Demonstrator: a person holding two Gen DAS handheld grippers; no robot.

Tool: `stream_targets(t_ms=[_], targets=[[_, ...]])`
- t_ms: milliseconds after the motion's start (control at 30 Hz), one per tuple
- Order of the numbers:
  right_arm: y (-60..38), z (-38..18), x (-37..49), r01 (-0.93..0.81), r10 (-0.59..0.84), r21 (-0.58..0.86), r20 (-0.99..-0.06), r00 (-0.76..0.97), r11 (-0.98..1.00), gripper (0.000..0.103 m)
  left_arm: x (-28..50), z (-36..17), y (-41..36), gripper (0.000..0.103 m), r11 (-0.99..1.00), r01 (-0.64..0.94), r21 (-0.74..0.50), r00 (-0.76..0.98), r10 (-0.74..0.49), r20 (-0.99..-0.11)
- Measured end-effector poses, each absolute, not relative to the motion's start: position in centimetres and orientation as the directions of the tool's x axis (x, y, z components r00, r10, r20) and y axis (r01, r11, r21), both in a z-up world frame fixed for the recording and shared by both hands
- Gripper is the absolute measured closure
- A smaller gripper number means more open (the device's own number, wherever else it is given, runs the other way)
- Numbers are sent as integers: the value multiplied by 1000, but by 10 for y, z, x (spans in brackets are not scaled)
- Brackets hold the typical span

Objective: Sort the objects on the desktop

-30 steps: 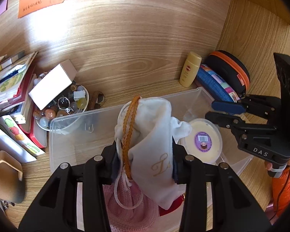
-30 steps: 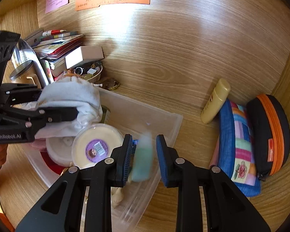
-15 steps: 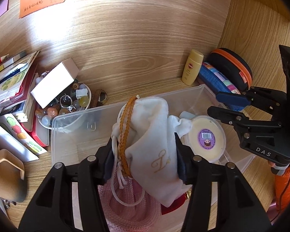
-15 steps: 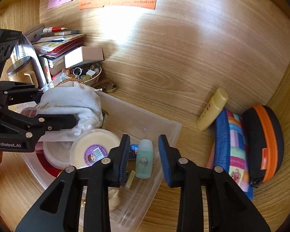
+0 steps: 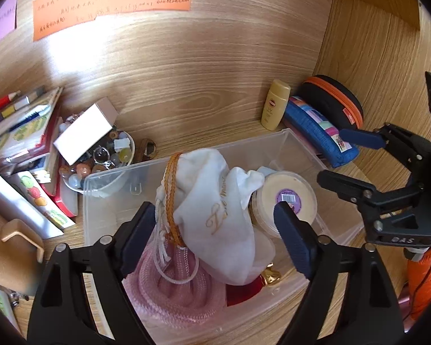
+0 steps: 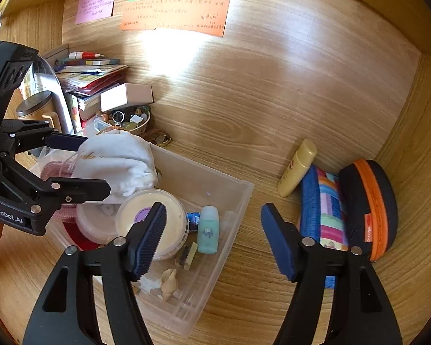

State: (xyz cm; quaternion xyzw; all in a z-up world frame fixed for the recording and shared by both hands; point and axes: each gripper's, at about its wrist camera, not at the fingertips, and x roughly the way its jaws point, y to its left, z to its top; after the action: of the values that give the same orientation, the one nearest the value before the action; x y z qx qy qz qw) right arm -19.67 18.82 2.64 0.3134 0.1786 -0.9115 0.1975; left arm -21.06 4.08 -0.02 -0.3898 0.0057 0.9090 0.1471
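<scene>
Clear plastic bin [image 6: 238,198] on the wooden counter [image 6: 273,120], taken as landmark. Left gripper [image 5: 215,224] above the bin's near-left part, jaws opening; the white drawstring pouch [image 5: 215,207] sits between them, leaning on the pink coiled cord [image 5: 169,287], with the pads no longer pressing on it. Right gripper [image 6: 212,238] over the bin's right end, jaws opening and holding nothing; the small teal bottle [image 6: 208,230] lies inside the bin just beyond them, beside the round cream tub [image 6: 146,215].

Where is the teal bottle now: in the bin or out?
In. The teal bottle lies inside the clear bin, beside the round tub, free of the right gripper, whose jaws are opening.
</scene>
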Motion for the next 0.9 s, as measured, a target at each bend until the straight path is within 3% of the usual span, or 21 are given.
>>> stream_targets(t_ms=[200, 433, 533, 700, 900], targets=[[191, 33, -182, 468, -256, -201, -623, -739, -861, 19, -194, 6, 46, 8, -964, -260, -56, -668, 222, -710], [190, 30, -166, 473, -260, -181, -643, -720, -862, 14, -176, 7, 47, 8, -977, -213, -8, -686, 156, -711], [192, 30, -158, 474, -274, -157, -644, -714, -866, 9, -161, 10, 46, 8, -980, -198, 9, -707, 136, -694], [195, 37, -142, 476, -310, -113, -625, -717, -872, 8, -134, 23, 48, 6, -988, -138, 68, -774, 65, -630], [201, 45, -123, 465, -330, -83, -597, -731, -881, 5, -107, 33, 49, 5, -994, -112, 9, -809, 86, -581]])
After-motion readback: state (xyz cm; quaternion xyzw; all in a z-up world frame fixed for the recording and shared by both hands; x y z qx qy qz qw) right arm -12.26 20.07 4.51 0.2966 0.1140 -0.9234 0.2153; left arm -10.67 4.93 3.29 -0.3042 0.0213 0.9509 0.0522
